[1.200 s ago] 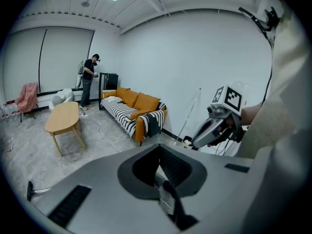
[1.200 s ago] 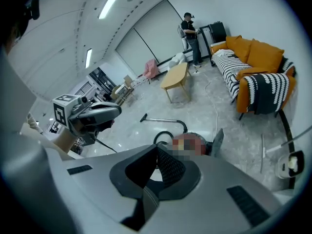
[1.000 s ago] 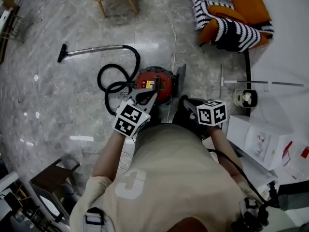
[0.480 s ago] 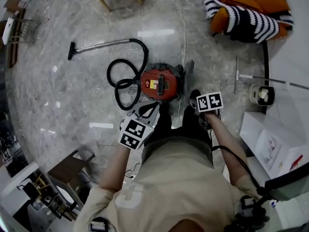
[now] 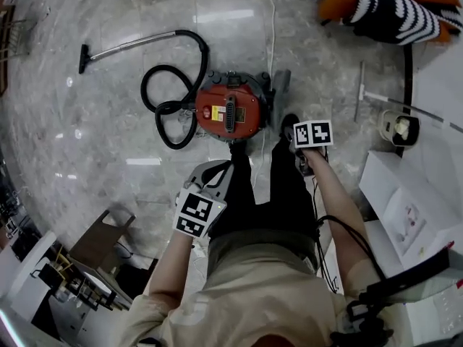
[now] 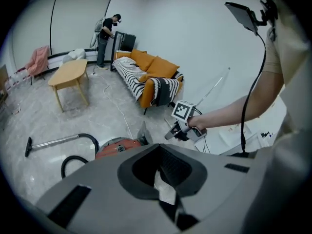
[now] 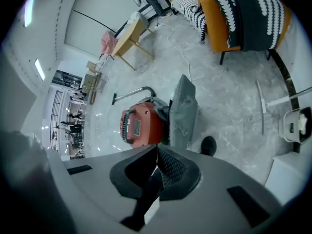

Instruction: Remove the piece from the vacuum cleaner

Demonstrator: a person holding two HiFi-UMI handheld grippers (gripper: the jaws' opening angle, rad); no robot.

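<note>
A red canister vacuum cleaner (image 5: 230,114) stands on the marble floor, its black hose (image 5: 168,107) coiled at its left and running to a metal wand (image 5: 123,45). A grey flat piece (image 5: 281,87) stands against its right side, upright in the right gripper view (image 7: 183,112). My left gripper (image 5: 217,173) hangs shut and empty just short of the vacuum, over my left leg. My right gripper (image 5: 293,137) is shut and empty too, right of the vacuum near my shoe. The vacuum (image 6: 119,146) shows just beyond the left jaws.
An orange sofa with a striped blanket (image 5: 383,6) is at the far right. White boxes (image 5: 401,201) lie at the right, a dark stool (image 5: 101,241) at the lower left. A white cord (image 5: 273,27) crosses the floor. A person (image 6: 105,38) stands far off.
Both grippers have come down toward the floor, the right one further. The head view has shifted, so the vacuum now sits higher and larger in it.
</note>
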